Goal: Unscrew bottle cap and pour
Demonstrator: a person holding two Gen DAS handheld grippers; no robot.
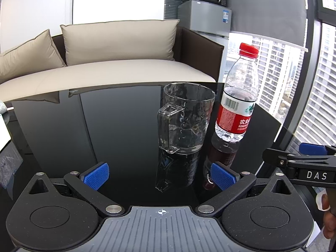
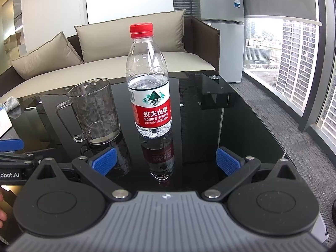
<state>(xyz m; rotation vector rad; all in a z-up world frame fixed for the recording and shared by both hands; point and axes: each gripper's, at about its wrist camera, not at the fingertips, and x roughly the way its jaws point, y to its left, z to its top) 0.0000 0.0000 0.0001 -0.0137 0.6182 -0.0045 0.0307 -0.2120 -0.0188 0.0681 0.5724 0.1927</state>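
Bottle (image 2: 149, 88): clear plastic, red-and-white label, roughly half full of water. Stands upright on the counter, ahead of the right fingers (image 2: 104, 161) and midway between them, well clear of both; ahead of the left fingers (image 1: 223, 177), beyond the right-hand one.

Cap (image 2: 141, 30): red, ribbed, seated on the neck.

Mug (image 2: 94, 110): clear, dimpled, handled, apparently empty. Upright just left of the bottle, apart from it, handle turned left.

Bright daylight pours in through the windows (image 2: 294, 67) on the right, slightly overexposed. The glossy black table (image 2: 199, 130) mirrors everything sharply. Both views are crisp, with strong fisheye bending and dark vignetting at the corners.
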